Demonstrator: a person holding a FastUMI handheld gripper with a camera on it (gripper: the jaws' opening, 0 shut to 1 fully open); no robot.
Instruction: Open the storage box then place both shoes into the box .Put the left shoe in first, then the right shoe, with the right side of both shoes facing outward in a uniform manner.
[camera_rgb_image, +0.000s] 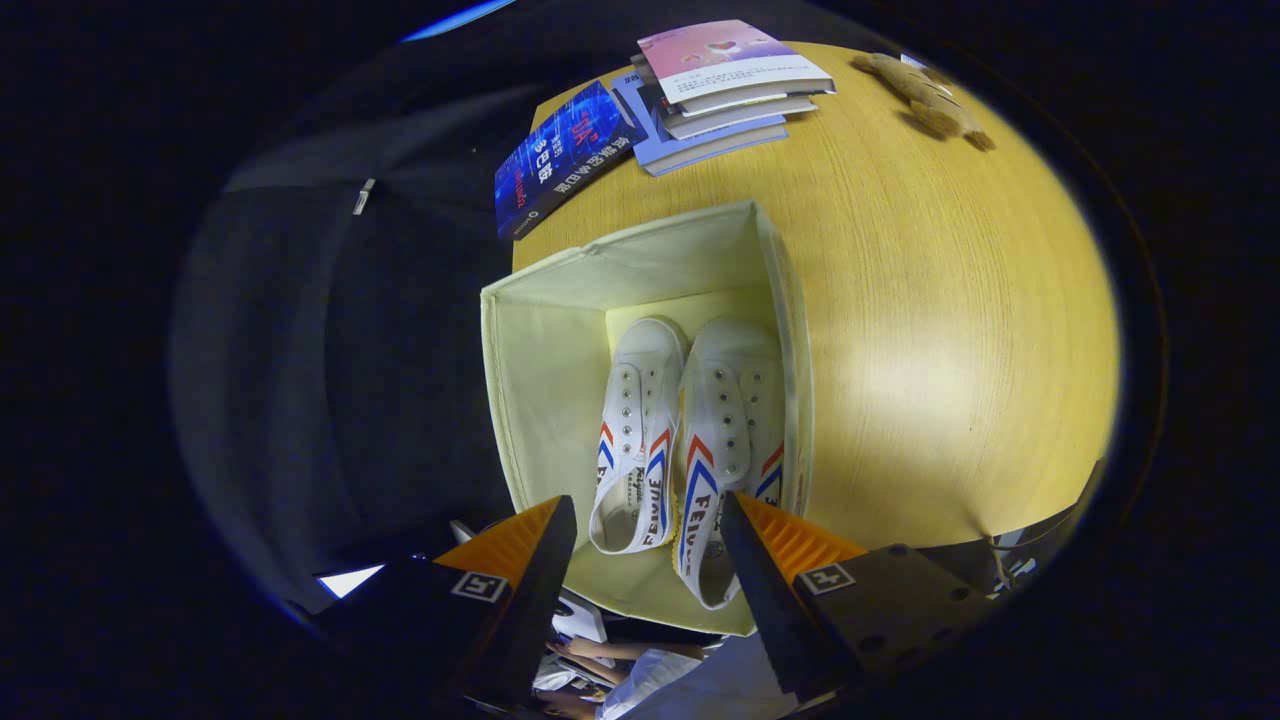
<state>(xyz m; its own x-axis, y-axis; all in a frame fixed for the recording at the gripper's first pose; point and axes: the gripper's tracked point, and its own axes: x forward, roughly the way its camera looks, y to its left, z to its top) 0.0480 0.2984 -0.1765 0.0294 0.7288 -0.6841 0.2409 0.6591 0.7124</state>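
The gripper (648, 545) hangs above the open storage box (545, 340), its two fingers spread wide apart and holding nothing; the heel ends of both shoes show in the gap between them. The box is a pale fabric one with its top open, standing on the wooden table (930, 330) at the table's 9 o'clock edge, so its left wall overhangs or lines up with that edge and the dark booth wall lies beyond it.

Inside, the two white shoes lie side by side, toes toward 12 o'clock and heels toward 6 o'clock. The left-hand shoe (635, 430) sits near the middle of the box floor, with a broad strip of bare floor between it and the box wall at 9 o'clock. The right-hand shoe (725, 440) touches its neighbour and lies close against the box wall at 3 o'clock.

At 12 o'clock from the box, a dark blue book (560, 155) juts over the table edge, just beside a stack of books (725, 85). At 1 o'clock, well apart, a small plush toy (925, 95) lies near the far rim. From 2 to 4 o'clock the tabletop is bare wood out to its rim
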